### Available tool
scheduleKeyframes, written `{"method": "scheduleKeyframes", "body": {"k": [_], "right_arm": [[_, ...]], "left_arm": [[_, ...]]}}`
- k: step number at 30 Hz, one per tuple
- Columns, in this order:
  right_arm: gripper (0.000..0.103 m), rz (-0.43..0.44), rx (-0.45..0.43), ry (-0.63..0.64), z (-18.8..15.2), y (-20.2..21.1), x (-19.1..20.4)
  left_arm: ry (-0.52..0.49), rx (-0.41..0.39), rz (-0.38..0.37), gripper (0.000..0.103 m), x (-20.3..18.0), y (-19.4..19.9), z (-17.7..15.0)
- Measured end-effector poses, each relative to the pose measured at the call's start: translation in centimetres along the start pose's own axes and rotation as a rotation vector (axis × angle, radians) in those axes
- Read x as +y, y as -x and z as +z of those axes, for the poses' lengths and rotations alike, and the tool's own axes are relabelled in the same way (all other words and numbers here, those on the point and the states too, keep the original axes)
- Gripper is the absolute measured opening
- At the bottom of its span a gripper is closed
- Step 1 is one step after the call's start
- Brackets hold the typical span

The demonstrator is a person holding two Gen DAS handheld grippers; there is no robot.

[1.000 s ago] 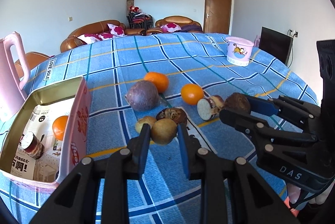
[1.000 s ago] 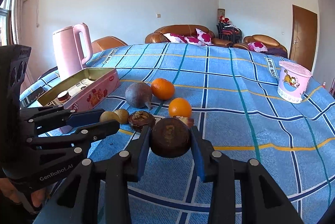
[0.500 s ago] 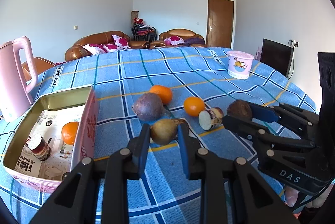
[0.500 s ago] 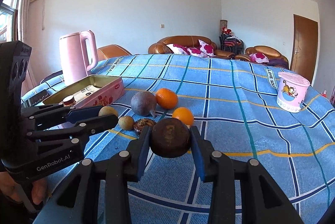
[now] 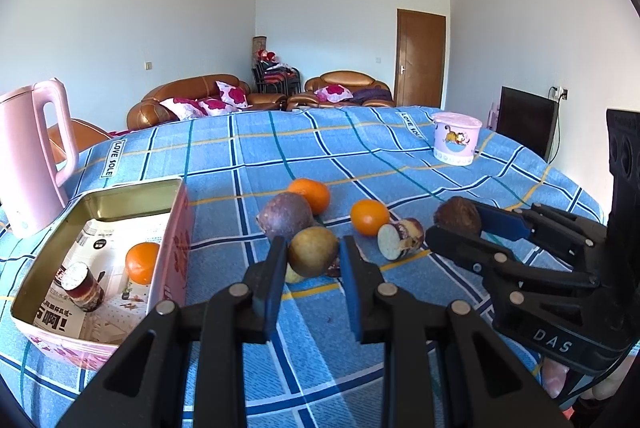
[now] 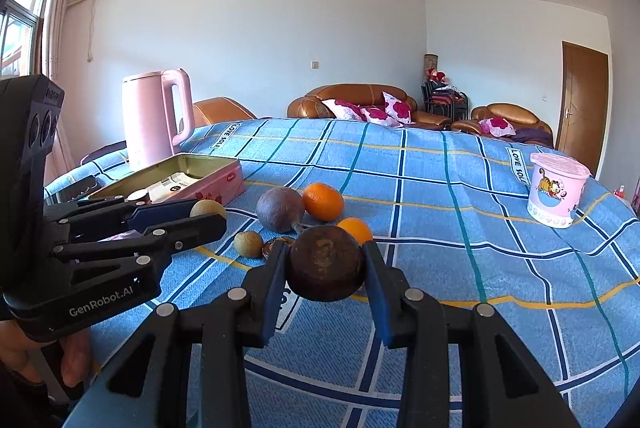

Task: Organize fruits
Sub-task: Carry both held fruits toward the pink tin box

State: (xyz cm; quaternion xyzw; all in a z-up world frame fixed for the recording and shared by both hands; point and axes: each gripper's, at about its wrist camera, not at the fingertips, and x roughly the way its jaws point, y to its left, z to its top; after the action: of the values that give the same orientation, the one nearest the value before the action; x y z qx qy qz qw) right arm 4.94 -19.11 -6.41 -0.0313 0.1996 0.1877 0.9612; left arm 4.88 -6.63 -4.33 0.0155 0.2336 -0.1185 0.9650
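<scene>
Blue plaid surface (image 5: pixel 400 156), pink tin (image 5: pixel 176 228) at 9 o'clock. Left hand-held gripper (image 5: pixel 314 258) clamps the tan fruit (image 5: pixel 313 256) mid-body, aloft; right hand-held gripper (image 6: pixel 325 270) grips the dark fruit (image 6: pixel 326 268) (both probably light, firm-skinned, roll-prone).

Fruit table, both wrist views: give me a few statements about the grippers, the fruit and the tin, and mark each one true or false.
1. The left hand-held gripper grips a yellowish-brown round fruit. True.
2. The right hand-held gripper is open with nothing in it. False: it is shut on a dark brown round fruit.
3. An orange already lies inside the pink tin. True.
4. The pink kettle stands at the table's right side, by the cartoon cup. False: it stands at the left, behind the tin.
5. Three oranges lie on the cloth outside the tin. False: two do.
</scene>
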Motion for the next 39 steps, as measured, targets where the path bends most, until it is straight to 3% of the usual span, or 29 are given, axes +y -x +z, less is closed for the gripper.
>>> {"method": "scheduleKeyframes", "body": {"k": [39], "right_arm": [[0.040,-0.001,-0.137,0.056,-0.5,2.4,0.8]], "left_arm": [[-0.023,-0.165,0.041,0.028,-0.5,2.6,-0.5]]}}
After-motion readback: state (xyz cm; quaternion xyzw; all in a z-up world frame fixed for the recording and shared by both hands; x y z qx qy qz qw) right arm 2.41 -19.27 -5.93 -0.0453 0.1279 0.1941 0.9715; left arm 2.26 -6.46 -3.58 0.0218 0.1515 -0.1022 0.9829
